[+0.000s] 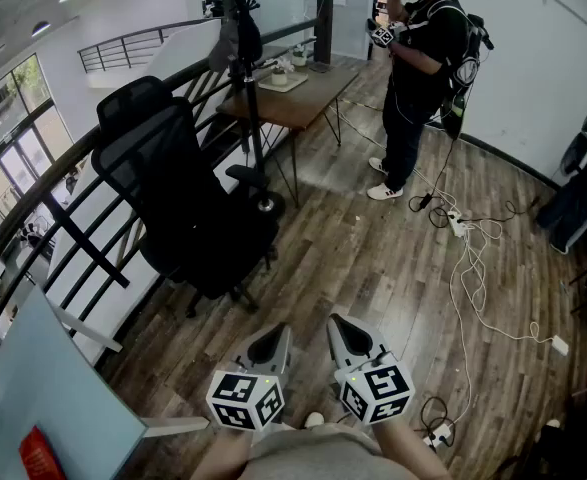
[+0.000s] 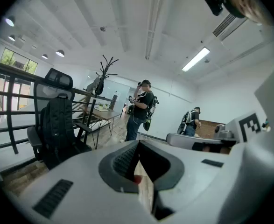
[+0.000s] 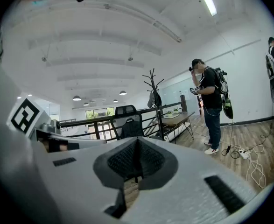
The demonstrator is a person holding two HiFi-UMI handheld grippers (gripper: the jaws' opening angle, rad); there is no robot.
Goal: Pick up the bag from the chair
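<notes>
My left gripper [image 1: 276,334] and my right gripper [image 1: 339,322] are close to my body, low and side by side. They are on the near side of the black mesh office chair [image 1: 133,158], well apart from it. The left fingers [image 2: 127,160] are pressed together with nothing in them. The right fingers [image 3: 127,160] are together too, and empty.

So I think the job has hardly begun. I have not touched the bag yet. I need to walk up to the chair, open some fingers, grab the bag and lift it off.

The soft black backpack bag [image 2: 57,125] sits on the chair seat and leans on the chair back. It stands up tall. Its long side runs up and down, with the top just under the chair's headrest and the bottom on the seat. Its wide side faces out from the chair, toward me. From my head it is hard to pick out, black on black.

A dark metal railing [image 1: 63,218] runs right behind the chair. A thin black coat stand [image 1: 241,58] is just past the chair. A brown wooden bench [image 1: 308,93] is beyond that. A person in a black shirt [image 1: 423,58] stands far past the chair, by the bench's far end.
</notes>
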